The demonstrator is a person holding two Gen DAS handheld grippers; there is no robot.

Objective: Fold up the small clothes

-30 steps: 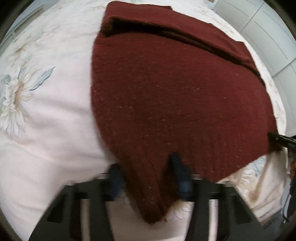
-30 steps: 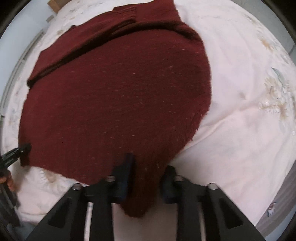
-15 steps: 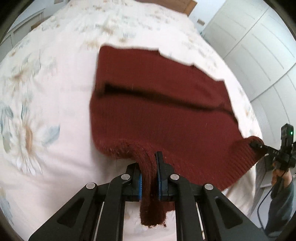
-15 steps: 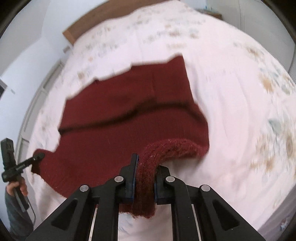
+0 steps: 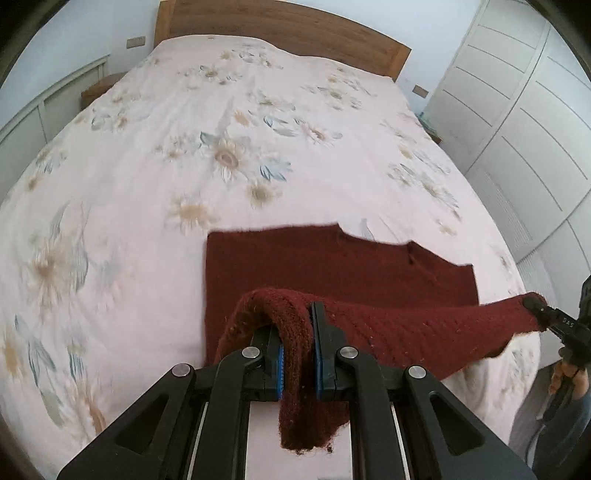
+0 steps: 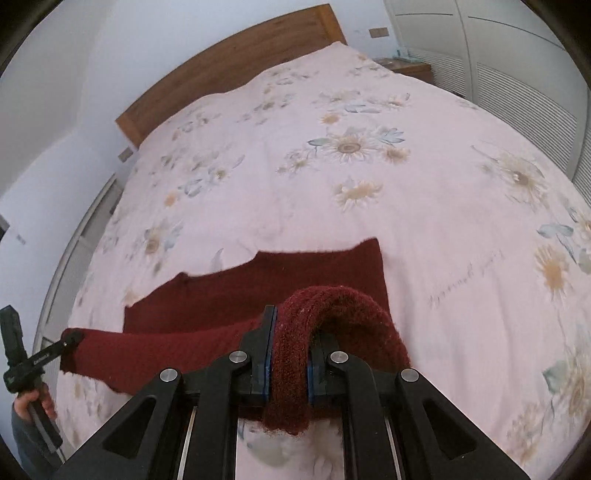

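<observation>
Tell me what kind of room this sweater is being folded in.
A bedroom, most likely: the dark red sweater lies on a large bed with a floral duvet, a wooden headboard behind it, and white wardrobe doors along one wall.

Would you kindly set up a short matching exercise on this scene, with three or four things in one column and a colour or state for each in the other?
Things:
1. sweater
2. bedspread
3. headboard
4. left gripper

Colours or states:
a. brown wood
b. dark red knit, near edge lifted
c. pale pink with flowers
d. shut on the sweater

Pairs: 1-b, 2-c, 3-a, 4-d
</observation>
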